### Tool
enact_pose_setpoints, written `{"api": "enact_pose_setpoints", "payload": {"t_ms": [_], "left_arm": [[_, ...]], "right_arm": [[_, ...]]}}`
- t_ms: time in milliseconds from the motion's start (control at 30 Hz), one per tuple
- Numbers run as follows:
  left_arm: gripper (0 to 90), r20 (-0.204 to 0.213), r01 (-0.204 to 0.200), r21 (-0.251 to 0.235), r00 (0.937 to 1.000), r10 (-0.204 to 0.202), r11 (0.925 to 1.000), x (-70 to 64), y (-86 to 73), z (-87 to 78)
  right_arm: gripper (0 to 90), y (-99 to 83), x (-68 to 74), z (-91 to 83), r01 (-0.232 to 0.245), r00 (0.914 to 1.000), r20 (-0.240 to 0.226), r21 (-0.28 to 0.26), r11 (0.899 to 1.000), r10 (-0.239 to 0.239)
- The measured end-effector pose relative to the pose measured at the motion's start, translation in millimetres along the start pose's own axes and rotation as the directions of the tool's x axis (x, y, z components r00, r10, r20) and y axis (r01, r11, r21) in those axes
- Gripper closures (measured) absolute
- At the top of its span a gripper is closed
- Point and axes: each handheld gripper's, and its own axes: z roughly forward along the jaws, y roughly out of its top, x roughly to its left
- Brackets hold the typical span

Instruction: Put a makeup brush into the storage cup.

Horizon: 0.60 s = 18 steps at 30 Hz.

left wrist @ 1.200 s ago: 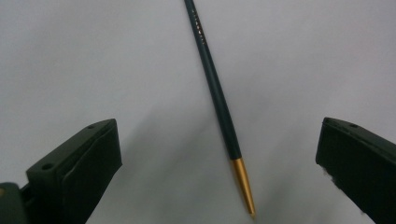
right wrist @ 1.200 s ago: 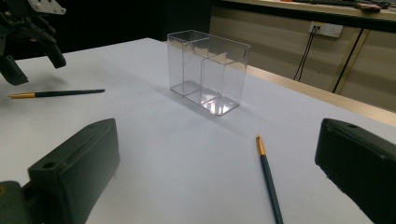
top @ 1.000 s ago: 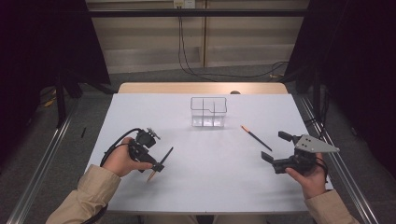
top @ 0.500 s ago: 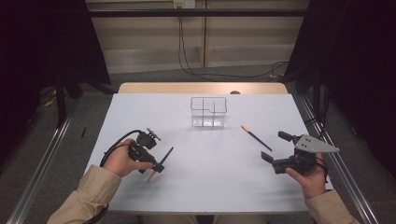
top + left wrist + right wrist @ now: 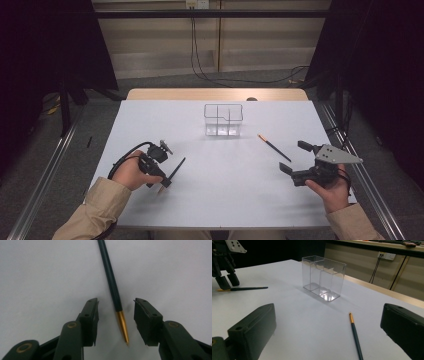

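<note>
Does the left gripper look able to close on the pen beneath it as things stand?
Probably yes. The left gripper is open, its jaws straddling the dark pen near its gold tip, and nothing lies between them on the white table.

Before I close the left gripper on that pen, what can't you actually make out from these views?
- Left pen: left gripper view, far end cut off by the top edge.
- Left gripper: high view, jaw gap too small to judge; the hand covers its body.
- Right pen: right gripper view, near end cut off by the bottom edge.
- Clear organizer: high view, dividers too faint to count.
</note>
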Motion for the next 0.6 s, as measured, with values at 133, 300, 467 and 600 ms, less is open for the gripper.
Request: {"api": "enact_pose_setpoints", "payload": {"t_ms": [133, 300, 467, 600], "left_arm": [[59.3, -0.004, -0.004, 0.014, 1.0, 0.004, 0.9999, 0.0, 0.7, 1.5], [62.9, -0.018, -0.011, 0.017, 0.9998, 0.011, 0.9998, -0.8, 1.8, 2.5], [65.7, -0.032, -0.022, 0.028, 0.9993, 0.022, 0.9994, -1.4, 2.6, 2.7], [68.6, -0.056, -0.025, 0.044, 0.9981, 0.028, 0.9987, -3.9, 4.4, 3.5]], "right_arm": [[0.0, -0.1, -0.4, -0.2, -0.002, 1.0, 0.004, 0.0, 1.0, 0.002], [0.0, -0.1, -0.7, -0.5, -0.001, 1.0, 0.006, 0.0, 1.0, 0.001], [0.0, -0.4, -0.2, 0.1, 0.003, 1.0, 0.003, 0.006, 1.0, -0.003], [0.0, -0.1, -0.5, 0.0, 0.003, 1.0, 0.005, 0.002, 1.0, -0.003]]}}
